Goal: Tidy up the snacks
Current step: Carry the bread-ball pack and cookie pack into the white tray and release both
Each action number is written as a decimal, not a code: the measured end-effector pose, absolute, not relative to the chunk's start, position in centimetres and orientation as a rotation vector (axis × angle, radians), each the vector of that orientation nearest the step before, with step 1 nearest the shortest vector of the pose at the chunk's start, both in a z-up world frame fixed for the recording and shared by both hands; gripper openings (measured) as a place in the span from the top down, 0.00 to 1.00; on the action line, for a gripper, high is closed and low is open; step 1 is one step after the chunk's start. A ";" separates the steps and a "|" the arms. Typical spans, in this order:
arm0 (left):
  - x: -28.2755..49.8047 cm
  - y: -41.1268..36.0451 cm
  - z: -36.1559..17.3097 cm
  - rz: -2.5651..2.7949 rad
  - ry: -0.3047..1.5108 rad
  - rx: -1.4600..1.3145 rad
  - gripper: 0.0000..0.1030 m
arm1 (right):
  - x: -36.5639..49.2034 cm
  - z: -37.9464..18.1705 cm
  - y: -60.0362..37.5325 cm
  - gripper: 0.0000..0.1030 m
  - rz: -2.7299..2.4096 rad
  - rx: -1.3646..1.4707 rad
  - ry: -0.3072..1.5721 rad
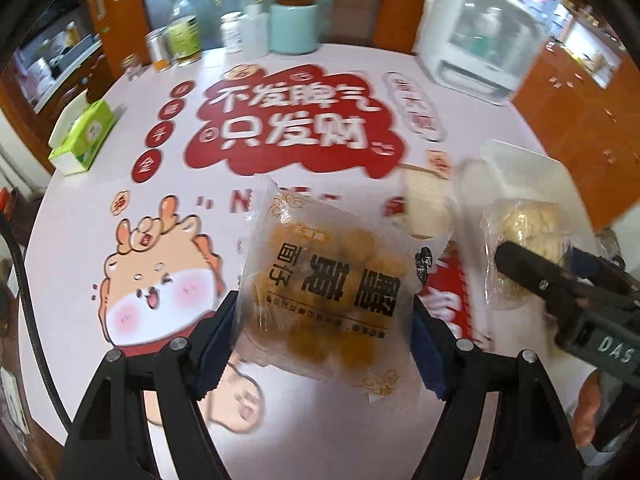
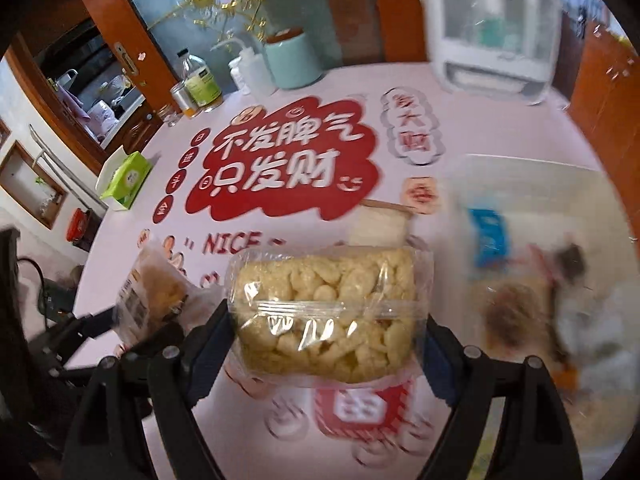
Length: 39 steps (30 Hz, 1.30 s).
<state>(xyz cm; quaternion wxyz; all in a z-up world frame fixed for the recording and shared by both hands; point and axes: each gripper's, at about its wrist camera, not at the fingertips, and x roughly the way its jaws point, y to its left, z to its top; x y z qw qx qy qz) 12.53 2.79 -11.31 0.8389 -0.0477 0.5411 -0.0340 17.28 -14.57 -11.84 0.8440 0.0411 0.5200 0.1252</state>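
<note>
My left gripper [image 1: 324, 320] is shut on a frosted snack packet of brown balls with black print [image 1: 324, 280], held above the table. My right gripper [image 2: 328, 332] is shut on a clear packet of pale puffed snacks [image 2: 324, 312], also held above the table. Each view shows the other gripper's packet: the pale one at the right of the left wrist view [image 1: 520, 236], the brown one at the left of the right wrist view [image 2: 154, 300]. A clear plastic box [image 2: 520, 184] with several snacks inside stands at the right. A wrapped white bread slice [image 2: 380, 226] lies beside it.
The round table [image 1: 80, 216] has a pink cover with red cartoon print. A green tissue box [image 1: 82, 138] sits at the left edge. Bottles, a can and a mint canister [image 1: 294, 26] stand at the back. A white appliance [image 1: 476, 44] stands back right.
</note>
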 end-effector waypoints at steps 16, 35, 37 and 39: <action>10.9 -12.6 -4.7 -0.300 1.025 0.015 0.25 | 9.0 -3.2 -28.5 0.18 0.004 0.078 0.886; 15.5 -24.4 -5.6 -0.312 0.996 0.087 0.24 | 9.3 -4.3 -37.1 0.18 -0.129 -0.023 0.893; 15.8 -24.8 -6.0 -0.304 1.007 0.094 0.24 | 9.6 -4.9 -37.2 0.18 -0.125 -0.034 0.911; 16.0 -25.0 -6.4 -0.295 1.015 0.099 0.23 | 9.9 -5.5 -37.3 0.18 -0.120 -0.039 0.925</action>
